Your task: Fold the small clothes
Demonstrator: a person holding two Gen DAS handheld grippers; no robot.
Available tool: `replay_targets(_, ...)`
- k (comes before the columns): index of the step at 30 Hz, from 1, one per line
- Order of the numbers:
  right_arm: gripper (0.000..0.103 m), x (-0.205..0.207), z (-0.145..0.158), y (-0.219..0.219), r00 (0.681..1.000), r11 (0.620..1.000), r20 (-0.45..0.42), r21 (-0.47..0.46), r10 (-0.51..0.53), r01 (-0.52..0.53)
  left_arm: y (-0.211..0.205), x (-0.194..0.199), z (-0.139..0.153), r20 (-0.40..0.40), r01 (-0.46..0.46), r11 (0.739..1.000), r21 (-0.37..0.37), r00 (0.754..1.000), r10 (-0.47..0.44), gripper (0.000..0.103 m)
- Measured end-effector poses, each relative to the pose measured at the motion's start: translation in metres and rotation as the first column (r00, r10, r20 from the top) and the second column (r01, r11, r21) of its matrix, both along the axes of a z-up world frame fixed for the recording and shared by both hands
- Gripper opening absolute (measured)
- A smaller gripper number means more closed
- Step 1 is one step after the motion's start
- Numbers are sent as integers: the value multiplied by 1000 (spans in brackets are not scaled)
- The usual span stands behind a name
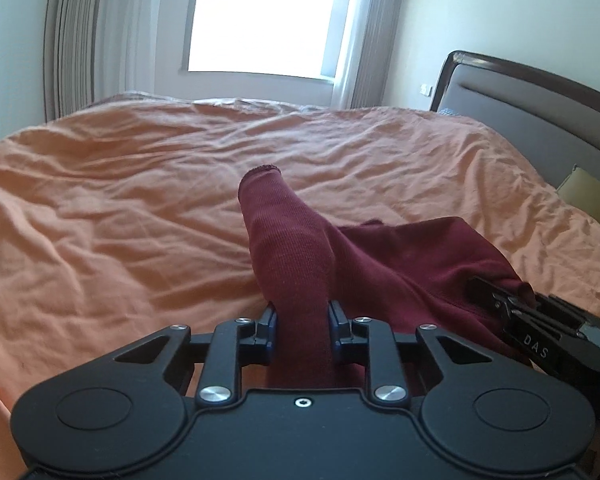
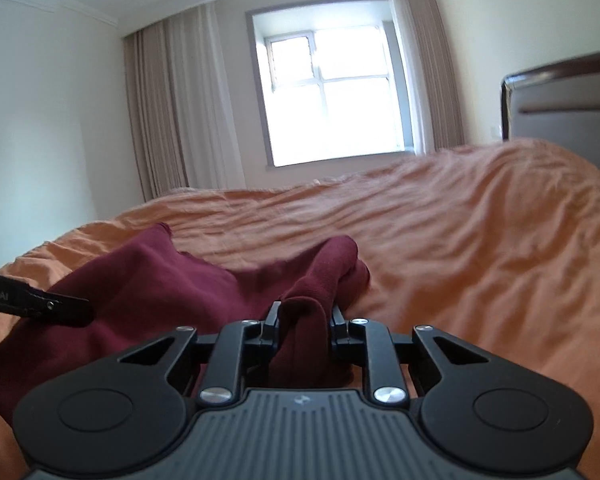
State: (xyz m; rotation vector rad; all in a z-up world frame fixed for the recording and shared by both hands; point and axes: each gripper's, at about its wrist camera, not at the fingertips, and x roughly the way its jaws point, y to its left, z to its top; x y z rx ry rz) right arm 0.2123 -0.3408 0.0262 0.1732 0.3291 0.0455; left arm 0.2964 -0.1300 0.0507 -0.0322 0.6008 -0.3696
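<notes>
Both jaws pinch maroon garment (image 1: 380,264); wrinkled orange bedspread (image 1: 120,200) lies open beyond.

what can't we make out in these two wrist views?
- Garment type: bunched, so its shape cannot be told in either view; near part hidden by the left gripper body.
- Garment's left side, right wrist view: cut off behind the left gripper's tip and frame edge.
- Right gripper pinch: cloth covers the finger pads.
- Outside the window: blown out.
- Headboard: cut by the frame edge.

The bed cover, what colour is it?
The bed cover is plain orange, wrinkled, with no pattern; the left wrist view shows it best.
</notes>
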Motion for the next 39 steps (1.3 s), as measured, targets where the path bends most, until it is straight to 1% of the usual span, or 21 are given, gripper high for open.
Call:
replay_targets(4,23,7,16,19,998,999,39,-34,40,-39,11,-3,13,43,-20,1000,11,999,19,26)
replay_targets(7,23,17,22,37,996,996,53,-50,75,-73,25,-3,20,75,-49,999,25,996,47,26)
replay_targets(12,23,42,31,77,987,990,87,-48,138,-134,61,2,34,111,-121,992,47,987,115,26)
replay_targets(18,23,74,37,133,969,976,116,-33,217,-215,112,14,46,139,-215,973,79,969,203,26)
replay_targets(22,23,94,36,166,959,966,118,-20,257,-257,142,23,47,147,-269,959,90,956,254,26)
replay_targets(25,23,105,30,187,955,961,107,-20,277,-276,161,29,42,136,-300,950,88,948,287,26)
replay_targets(29,23,115,16,201,955,957,61,-30,291,-290,176,34,24,89,-319,945,74,946,312,26)
replay_targets(31,23,118,7,200,958,958,35,-33,285,-284,179,33,12,70,-325,943,71,945,320,26)
replay_targets(33,23,119,2,197,964,964,12,-19,265,-265,182,32,5,69,-330,941,73,943,326,27)
replay_targets(37,25,125,-4,184,969,969,-40,27,245,-244,188,32,-1,47,-342,938,50,939,340,30)
replay_targets(39,30,125,-5,182,970,972,-61,28,237,-235,190,33,-2,34,-347,937,42,938,345,34)
